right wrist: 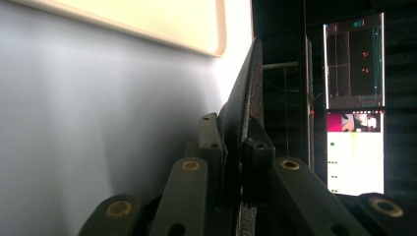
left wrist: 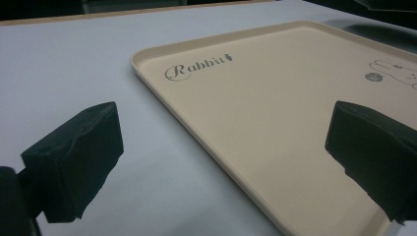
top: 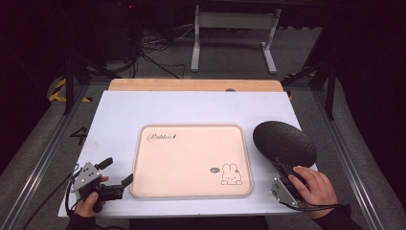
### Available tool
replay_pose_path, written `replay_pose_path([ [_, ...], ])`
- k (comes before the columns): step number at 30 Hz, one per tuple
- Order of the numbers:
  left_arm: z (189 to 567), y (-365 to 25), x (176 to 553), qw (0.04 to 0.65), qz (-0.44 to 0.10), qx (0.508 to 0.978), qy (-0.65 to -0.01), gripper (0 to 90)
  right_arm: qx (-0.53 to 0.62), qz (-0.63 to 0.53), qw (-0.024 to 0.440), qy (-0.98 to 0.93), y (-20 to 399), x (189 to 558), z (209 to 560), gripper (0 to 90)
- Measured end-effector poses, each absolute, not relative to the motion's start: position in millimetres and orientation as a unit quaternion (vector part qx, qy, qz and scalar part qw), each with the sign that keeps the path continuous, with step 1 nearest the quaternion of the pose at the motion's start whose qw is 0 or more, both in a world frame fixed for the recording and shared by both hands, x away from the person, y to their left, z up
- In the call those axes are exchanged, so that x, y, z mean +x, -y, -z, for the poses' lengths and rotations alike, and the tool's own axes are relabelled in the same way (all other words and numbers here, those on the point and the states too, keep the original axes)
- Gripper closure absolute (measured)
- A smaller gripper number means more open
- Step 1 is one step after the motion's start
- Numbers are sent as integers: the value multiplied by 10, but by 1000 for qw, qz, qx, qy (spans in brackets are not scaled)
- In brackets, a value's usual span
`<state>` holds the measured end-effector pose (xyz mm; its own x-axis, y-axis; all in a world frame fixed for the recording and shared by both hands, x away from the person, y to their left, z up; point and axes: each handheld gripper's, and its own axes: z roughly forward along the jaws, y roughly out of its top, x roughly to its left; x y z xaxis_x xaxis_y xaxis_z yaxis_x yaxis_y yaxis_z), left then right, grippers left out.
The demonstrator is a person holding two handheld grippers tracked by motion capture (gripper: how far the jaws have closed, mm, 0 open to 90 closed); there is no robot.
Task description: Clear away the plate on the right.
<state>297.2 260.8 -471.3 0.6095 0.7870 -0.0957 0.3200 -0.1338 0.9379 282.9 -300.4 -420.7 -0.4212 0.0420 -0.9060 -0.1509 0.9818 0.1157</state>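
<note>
Just left of the smooth, rounded-corner beige tray [top: 191,160], the left gripper [top: 116,173] rests with jaws spread wide, holding nothing. Just right of the tray, the right gripper [top: 281,167] is clamped on the near rim of a rough black oval plate [top: 284,143], tilted above the matte white table [top: 191,108].

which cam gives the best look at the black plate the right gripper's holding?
High view: the whole black plate shows as a dark speckled oval beside the tray, its near edge clamped by the right gripper. The right gripper view shows it edge-on between the jaws. The left gripper view catches a dark sliver past the tray's far rim.
</note>
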Motion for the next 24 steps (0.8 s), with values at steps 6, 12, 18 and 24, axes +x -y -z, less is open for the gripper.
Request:
replay_pose_path([
  [6, 4713, -2607, 2972, 534, -218, 720, -385, 17, -49, -95, 540, -835, 2950, 2818, 4120, 821],
  [12, 4713, -2605, 2971, 534, -219, 721, -384, 17, -63, -101, 540, -833, 2885, 2808, 4035, 821],
  [18, 4713, -2603, 2973, 533, -220, 722, -383, 18, -75, -107, 542, -830, 2815, 2807, 3957, 821],
  [24, 4714, -2601, 2974, 533, -220, 722, -383, 18, -90, -117, 542, -827, 2696, 2822, 3888, 821],
])
